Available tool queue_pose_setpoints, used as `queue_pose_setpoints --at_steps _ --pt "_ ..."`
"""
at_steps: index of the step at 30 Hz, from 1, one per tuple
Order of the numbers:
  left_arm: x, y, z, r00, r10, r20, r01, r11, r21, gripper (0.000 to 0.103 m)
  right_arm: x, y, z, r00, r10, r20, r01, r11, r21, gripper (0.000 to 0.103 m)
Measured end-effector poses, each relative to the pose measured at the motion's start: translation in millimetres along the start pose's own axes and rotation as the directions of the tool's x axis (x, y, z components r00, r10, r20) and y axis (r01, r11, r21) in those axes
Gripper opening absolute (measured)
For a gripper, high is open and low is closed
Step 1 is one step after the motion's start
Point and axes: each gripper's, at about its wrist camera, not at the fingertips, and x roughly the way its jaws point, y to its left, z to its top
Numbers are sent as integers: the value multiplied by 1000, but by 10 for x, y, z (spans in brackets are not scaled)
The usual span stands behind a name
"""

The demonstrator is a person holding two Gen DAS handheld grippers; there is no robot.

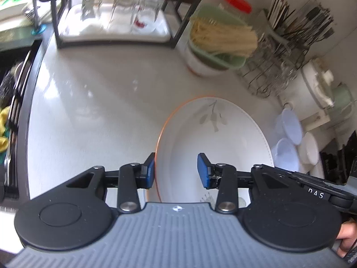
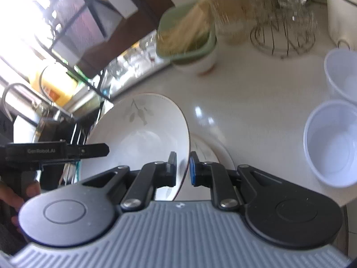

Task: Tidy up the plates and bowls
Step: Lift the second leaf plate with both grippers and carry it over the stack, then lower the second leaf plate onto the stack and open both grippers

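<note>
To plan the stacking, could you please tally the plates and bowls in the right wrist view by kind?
White leaf-patterned ceramic plates: 2
Translucent white plastic bowls: 2
White bowl beneath the green noodle container: 1
Total: 5

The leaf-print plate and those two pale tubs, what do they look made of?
The plate looks like glazed ceramic: glossy white, printed leaf sprig, thin coloured rim line, stiff in the right claw. The tubs look like thin plastic: milky, slightly see-through walls with a rolled lip. Blur leaves both uncertain.
</note>
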Motion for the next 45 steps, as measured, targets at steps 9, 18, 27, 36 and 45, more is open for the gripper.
queue_pose_setpoints --at_steps 9,18,27,36,45 --pt "273 -86 -159 996 83 -40 -81 995 55 44 191 -92 -241 998 -34 -49 34 999 11 15" --pt "449 -141 -174 988 138 -69 -135 990 52 44 246 -130 -282 997 -65 -45 64 998 -25 15" --pt "593 -262 -182 967 247 -68 -236 962 134 44 261 -146 -278 998 -67 -6 67 997 -41 15" --pt "645 -291 -217 960 272 -64 -268 962 59 44 183 -144 -300 997 -66 32 67 997 -33 17" --pt "680 -444 -175 950 312 -24 -308 946 103 44 54 -191 -255 994 -80 75 85 995 -54 16"
